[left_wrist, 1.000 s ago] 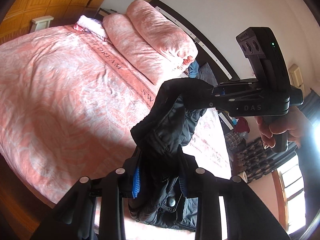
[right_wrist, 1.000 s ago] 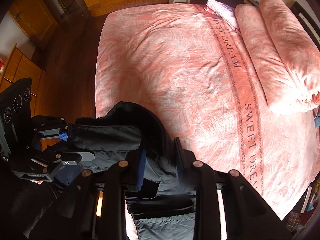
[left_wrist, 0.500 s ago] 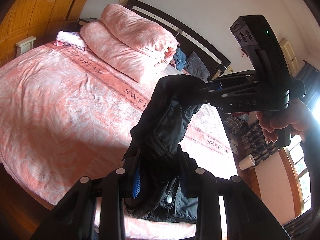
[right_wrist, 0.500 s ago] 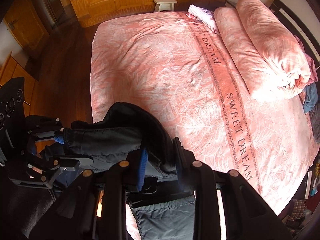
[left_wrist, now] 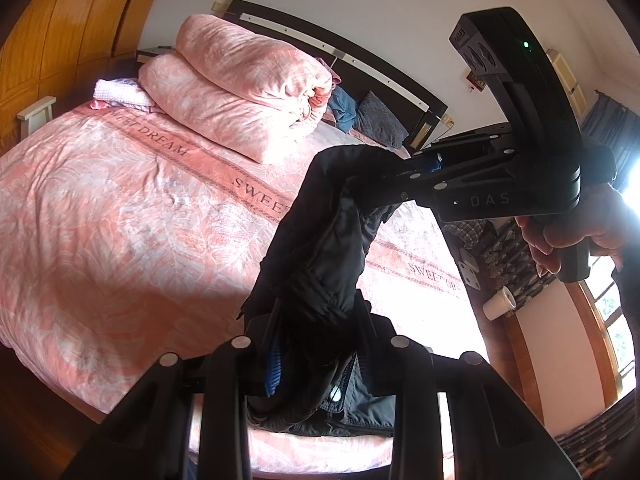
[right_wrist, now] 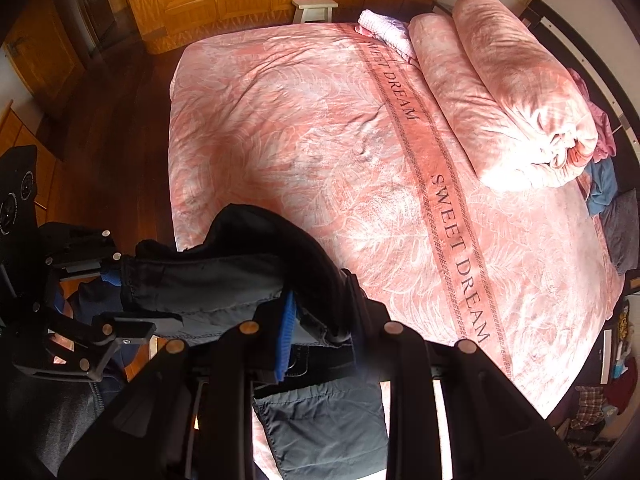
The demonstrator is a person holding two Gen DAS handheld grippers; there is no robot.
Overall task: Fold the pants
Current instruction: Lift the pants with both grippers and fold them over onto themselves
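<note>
Both claws hold the dark pants [left_wrist: 320,248] up in the air over the near edge of the bed [left_wrist: 120,208]. The left claw [left_wrist: 316,360] is closed tight on one bunch of the cloth. The right claw [right_wrist: 320,340] is closed tight on another bunch, and in the left view it comes in from the right, with a hand [left_wrist: 568,236] on its handle. The pants stretch between the two claws, and one part hangs down below them. The bed has a pink cover with the words SWEET DREAM on it. A rolled pink quilt [right_wrist: 500,92] lies along the head edge of the bed.
</note>
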